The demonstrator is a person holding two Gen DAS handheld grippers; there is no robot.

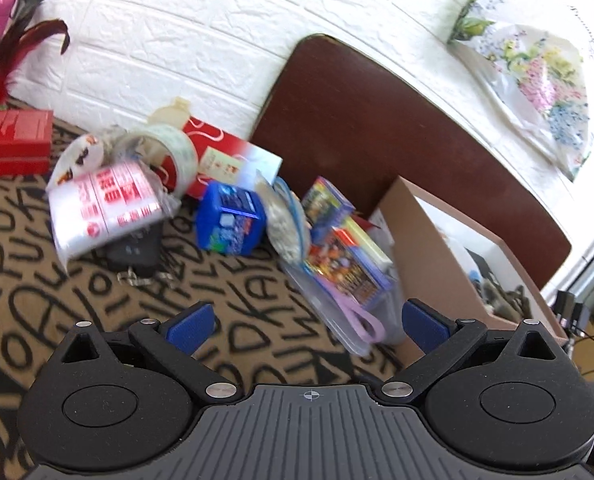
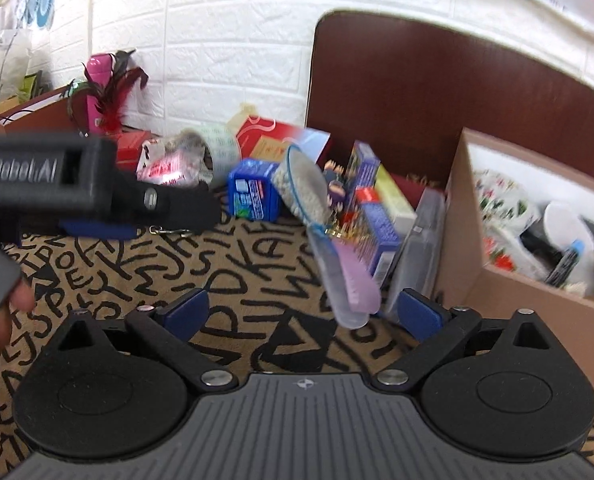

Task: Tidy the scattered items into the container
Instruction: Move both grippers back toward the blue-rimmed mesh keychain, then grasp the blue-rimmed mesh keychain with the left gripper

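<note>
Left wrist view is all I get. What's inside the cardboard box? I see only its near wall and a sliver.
Observer: The right wrist view looks in. A white cup lies in the box.
Operator: Anything else?
Observer: A flowered bag sits left of the cup, against the box's near wall.
Operator: More?
Observer: What looks like a blue-capped pen leans in front of the cup.
Operator: Where's my left claw over the pile?
Observer: Seen side-on, the left claw has its tips just above the key ring, below the red-and-white packet. I cannot tell whether it touches anything.
</note>
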